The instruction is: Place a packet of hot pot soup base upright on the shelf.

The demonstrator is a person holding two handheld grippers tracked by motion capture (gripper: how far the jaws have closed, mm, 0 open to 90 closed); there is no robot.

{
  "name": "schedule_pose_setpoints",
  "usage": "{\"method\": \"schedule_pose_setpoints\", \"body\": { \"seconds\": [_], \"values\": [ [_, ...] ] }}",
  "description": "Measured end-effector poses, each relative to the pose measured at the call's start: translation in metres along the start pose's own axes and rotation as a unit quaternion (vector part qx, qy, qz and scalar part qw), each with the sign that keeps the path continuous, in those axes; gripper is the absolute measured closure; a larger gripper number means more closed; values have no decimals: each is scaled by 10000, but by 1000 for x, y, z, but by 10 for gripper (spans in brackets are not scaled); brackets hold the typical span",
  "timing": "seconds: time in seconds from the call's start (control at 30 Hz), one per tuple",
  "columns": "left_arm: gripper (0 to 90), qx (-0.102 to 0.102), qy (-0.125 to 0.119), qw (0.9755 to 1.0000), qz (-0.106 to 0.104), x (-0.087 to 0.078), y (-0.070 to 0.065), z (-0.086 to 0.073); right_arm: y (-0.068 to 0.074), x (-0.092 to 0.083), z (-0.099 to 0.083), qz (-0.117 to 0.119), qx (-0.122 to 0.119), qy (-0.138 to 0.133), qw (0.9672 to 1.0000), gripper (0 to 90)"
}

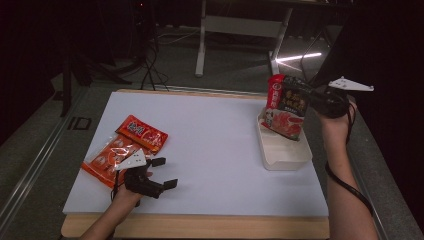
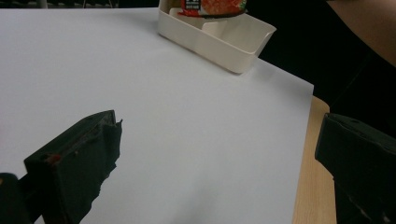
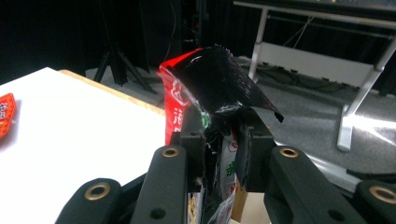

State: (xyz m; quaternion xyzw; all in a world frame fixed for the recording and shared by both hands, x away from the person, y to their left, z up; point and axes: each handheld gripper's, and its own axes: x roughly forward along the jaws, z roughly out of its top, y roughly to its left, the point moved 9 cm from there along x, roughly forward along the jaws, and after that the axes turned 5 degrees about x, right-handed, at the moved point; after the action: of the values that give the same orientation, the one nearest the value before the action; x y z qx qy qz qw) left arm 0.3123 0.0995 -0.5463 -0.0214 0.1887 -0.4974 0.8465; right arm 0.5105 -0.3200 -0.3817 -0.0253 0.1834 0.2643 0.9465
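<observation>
Sauce packet (image 1: 285, 106), red and black, hangs upright over the far end of the cream tray (image 1: 285, 152), lower edge at or just inside the rim; likely held by its top so it can drop in standing. Right gripper (image 3: 223, 135) clamped on the packet's upper edge, crumpling the foil. Left gripper (image 1: 162, 172) rests on the table (image 1: 220, 150), jaws apart, empty, just beside two orange packets (image 1: 125, 147), probably waiting their turn.

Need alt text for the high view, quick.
The right gripper holds a red-and-black packet upright over a cream bin at the white table's right edge. The left gripper rests open beside two orange packets.
</observation>
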Motion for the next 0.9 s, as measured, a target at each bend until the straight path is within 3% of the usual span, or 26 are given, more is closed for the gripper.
{"method": "schedule_pose_setpoints", "body": {
  "seconds": [0.1, 0.2, 0.33, 0.47, 0.53, 0.57, 0.7, 0.77, 0.9],
  "values": [
    [4, -37, -11, 10000, -10, 0, 1, 0, -2, 10, -7, 13, -11, 120, 9999, 751],
    [4, -55, -2, 10000, -32, 0, 1, -1, -2, 14, -8, 67, -43, 76, 9999, 749],
    [4, -70, 14, 10000, -36, 1, 0, -2, -1, 19, -10, 305, 101, 78, 9995, 739],
    [4, -69, 15, 10000, -39, 1, 0, -3, 3, 22, -14, 530, 84, 77, 9985, 726],
    [4, -79, 24, 10000, -48, 1, 0, -3, 8, 24, -16, 908, -31, 32, 9959, 723],
    [4, -80, 24, 10000, -49, 1, 0, -3, 10, 25, -17, 953, -66, 29, 9954, 722],
    [4, -61, 33, 10000, -70, 1, -1, -3, 15, 28, -21, 1087, 48, 67, 9940, 704],
    [4, -68, 37, 9999, -72, 1, -1, -4, 17, 29, -24, 1166, -59, 64, 9931, 703],
    [4, -67, 35, 9999, -79, 2, -1, -4, 17, 31, -31, 1183, -42, 165, 9928, 699]
  ]
}}
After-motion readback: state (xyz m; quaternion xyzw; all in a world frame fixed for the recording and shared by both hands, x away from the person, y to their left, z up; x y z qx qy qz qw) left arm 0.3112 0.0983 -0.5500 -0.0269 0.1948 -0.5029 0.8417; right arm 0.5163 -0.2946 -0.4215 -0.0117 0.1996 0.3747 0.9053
